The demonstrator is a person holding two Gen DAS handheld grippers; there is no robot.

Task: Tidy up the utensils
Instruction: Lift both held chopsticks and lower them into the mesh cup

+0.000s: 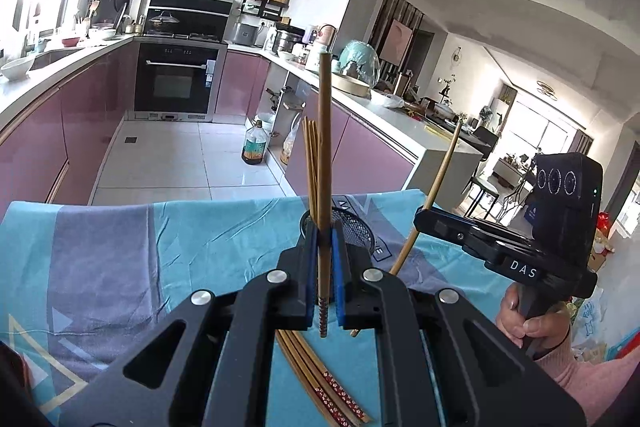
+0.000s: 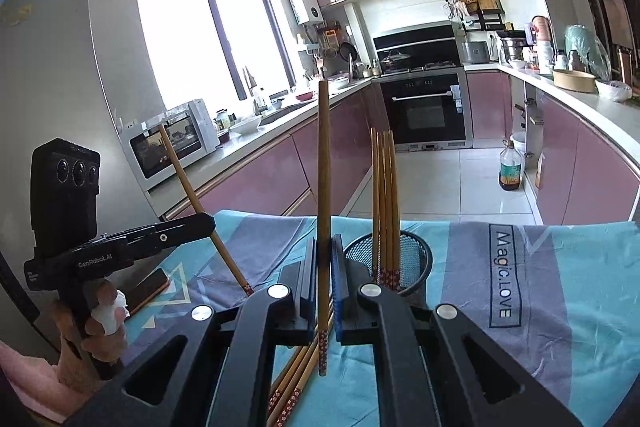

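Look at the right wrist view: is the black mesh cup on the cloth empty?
No: the black mesh cup holds several wooden chopsticks standing upright with their patterned ends down.

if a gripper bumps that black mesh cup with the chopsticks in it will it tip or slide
Probably tips fairly easily: the black mesh cup looks light, and the tall wooden chopsticks standing in it rise well above its rim, leaning to one side. On the wrinkled blue-grey cloth it may drag rather than slide cleanly.

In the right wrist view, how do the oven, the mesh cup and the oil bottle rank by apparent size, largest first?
1. Oven.
2. Mesh cup, clearly smaller in the picture, though it is much nearer the camera, so this is only how it looks.
3. Oil bottle.
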